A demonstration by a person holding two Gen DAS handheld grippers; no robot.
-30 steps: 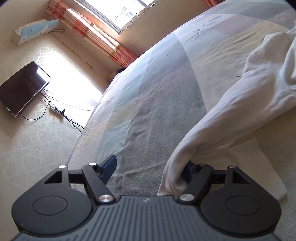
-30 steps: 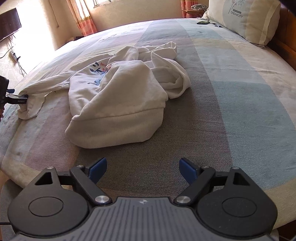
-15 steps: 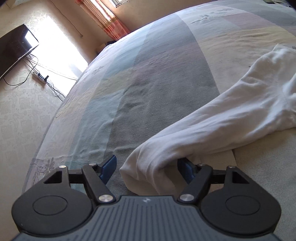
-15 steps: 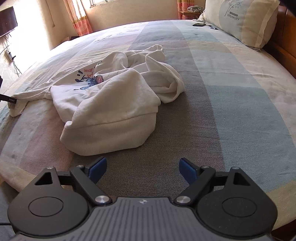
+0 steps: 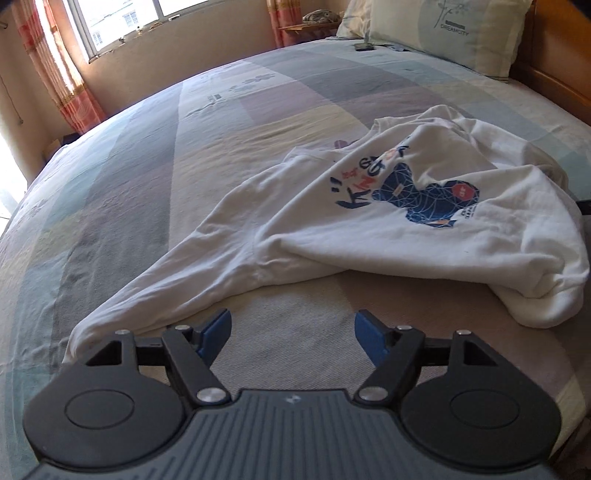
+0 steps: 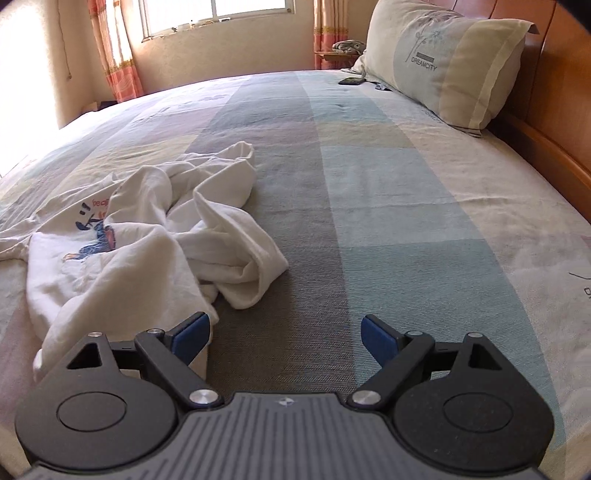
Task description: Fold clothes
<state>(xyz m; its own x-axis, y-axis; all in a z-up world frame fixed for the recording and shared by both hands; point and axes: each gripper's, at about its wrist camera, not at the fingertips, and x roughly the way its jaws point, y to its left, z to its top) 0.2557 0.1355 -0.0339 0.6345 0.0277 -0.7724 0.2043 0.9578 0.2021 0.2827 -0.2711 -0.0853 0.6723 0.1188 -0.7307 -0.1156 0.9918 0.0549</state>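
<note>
Now both claws, left claw (image 5: 291,334) and right claw (image 6: 286,334), wide, empty.

A white sweatshirt (image 5: 388,221) with a blue chest print lies crumpled on the bed, one sleeve stretched out.

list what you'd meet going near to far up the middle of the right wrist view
tongs → white sweatshirt → bare striped bedspread → phone → window
</note>
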